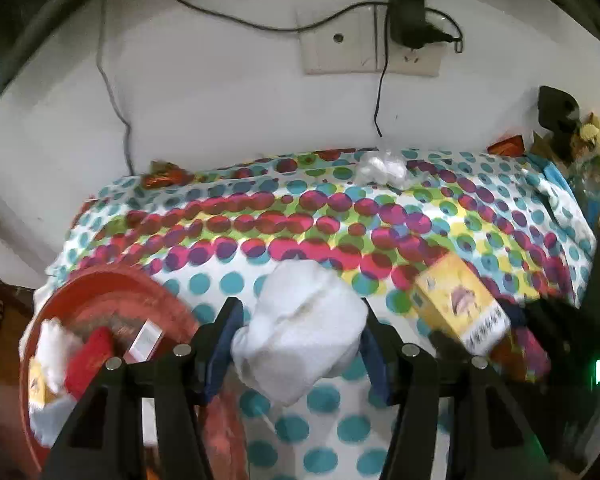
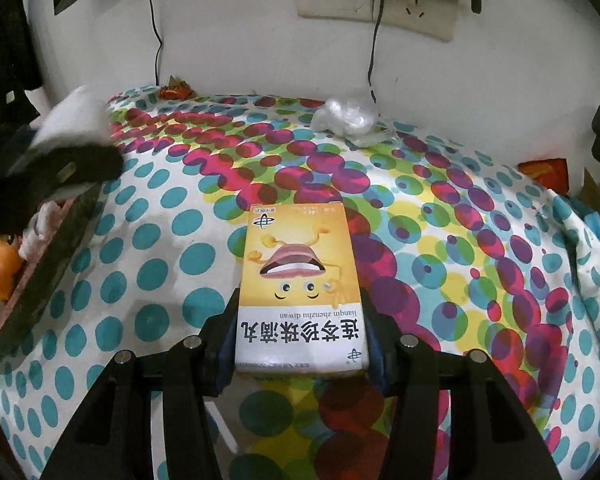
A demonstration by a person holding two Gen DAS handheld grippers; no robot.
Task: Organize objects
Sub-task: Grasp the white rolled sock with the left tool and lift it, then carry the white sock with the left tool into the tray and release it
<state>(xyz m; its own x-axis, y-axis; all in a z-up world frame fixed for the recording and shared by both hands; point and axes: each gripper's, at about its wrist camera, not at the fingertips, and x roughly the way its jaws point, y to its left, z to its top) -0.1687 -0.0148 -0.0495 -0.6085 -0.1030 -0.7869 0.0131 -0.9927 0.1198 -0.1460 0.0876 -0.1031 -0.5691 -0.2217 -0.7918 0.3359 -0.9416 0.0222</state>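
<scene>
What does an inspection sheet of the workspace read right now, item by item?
Surface: spotted cloth covers it, wrinkled toward the right edge.
Job's things: white rolled cloth in the left gripper; yellow box in the right gripper; red tray at left already holds several small items.
Clutter: crumpled clear plastic and an orange wrapper by the wall.
Grippers: left gripper shut on the white rolled cloth; right gripper shut on the yellow box.
Cables: black cable hangs from the wall socket.
Surroundings: white wall behind.
</scene>
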